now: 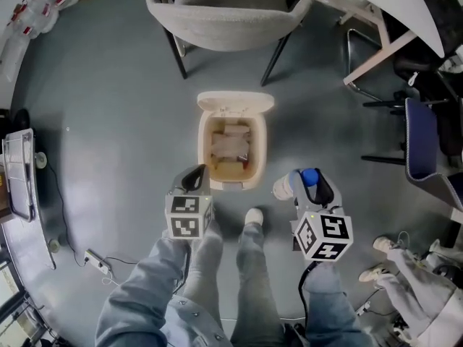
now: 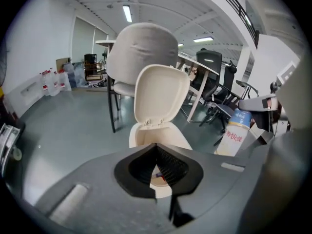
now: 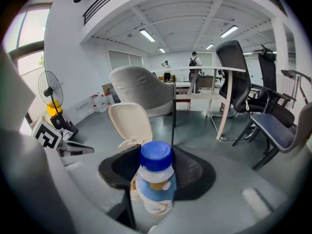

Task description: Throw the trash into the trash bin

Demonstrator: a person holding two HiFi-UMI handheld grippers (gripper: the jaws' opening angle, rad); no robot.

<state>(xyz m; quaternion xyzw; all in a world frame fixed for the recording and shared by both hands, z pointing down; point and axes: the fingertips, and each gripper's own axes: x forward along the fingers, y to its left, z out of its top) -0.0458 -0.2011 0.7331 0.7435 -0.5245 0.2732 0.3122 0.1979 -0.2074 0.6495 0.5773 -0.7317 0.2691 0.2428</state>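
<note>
Trash bin [image 1: 231, 150] on the floor mid-scene, lid [image 1: 236, 102] up at its far side, trash [image 1: 230, 147] inside. Chair [image 1: 228, 9] behind the bin. Left gripper [image 1: 194, 178] at the bin's near-left corner. Right gripper [image 1: 311, 186] just right of the bin, bottle [image 1: 283, 188] between its jaws. Shoe [image 1: 253, 216] before the bin, between the grippers. Office chair [image 1: 423, 139] far right, power strip [image 1: 98, 261] lower left.

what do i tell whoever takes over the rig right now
Left gripper: shut, empty, by the near-left corner of the trash bin.
Right gripper: closed on a blue-capped bottle, beside the bin's near-right corner, not over the opening.
Bin: lid open, crumpled trash already inside.
Left to do: bring the bottle over the opening and release it.
</note>
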